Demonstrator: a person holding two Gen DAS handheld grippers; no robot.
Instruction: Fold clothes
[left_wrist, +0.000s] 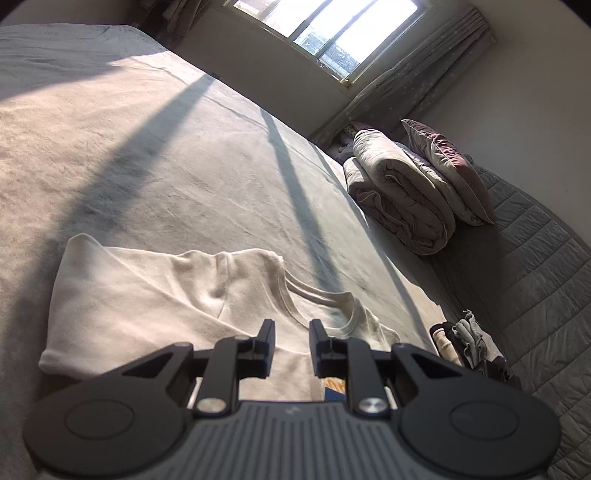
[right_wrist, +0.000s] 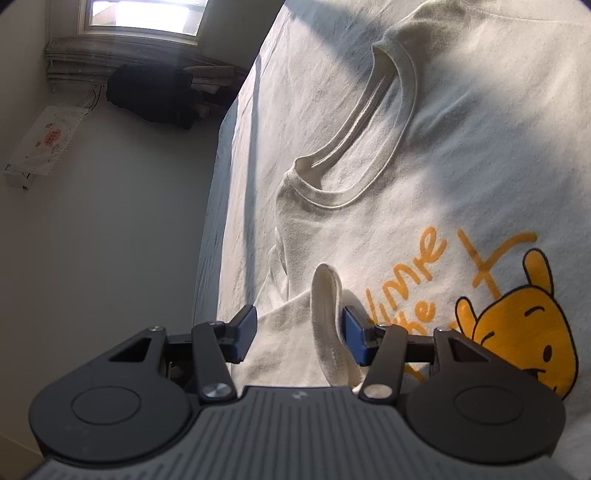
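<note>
A cream T-shirt (left_wrist: 155, 295) lies on the bed, one sleeve folded over its body, its collar (left_wrist: 317, 295) toward the window. My left gripper (left_wrist: 291, 328) is open just above the shirt's chest, holding nothing. In the right wrist view the same shirt (right_wrist: 443, 155) shows its collar (right_wrist: 369, 147) and an orange bear print with lettering (right_wrist: 517, 325). My right gripper (right_wrist: 299, 321) is open. A raised fold of the sleeve (right_wrist: 328, 325) stands between its fingers, close to the right one.
The bed sheet (left_wrist: 147, 147) spreads wide to the left and ahead. A rolled quilt (left_wrist: 399, 199) and a pillow (left_wrist: 450, 170) sit at the far right. Small dark clothes (left_wrist: 465, 343) lie near the quilted mattress edge. The bed's edge and the floor (right_wrist: 110, 221) are left of my right gripper.
</note>
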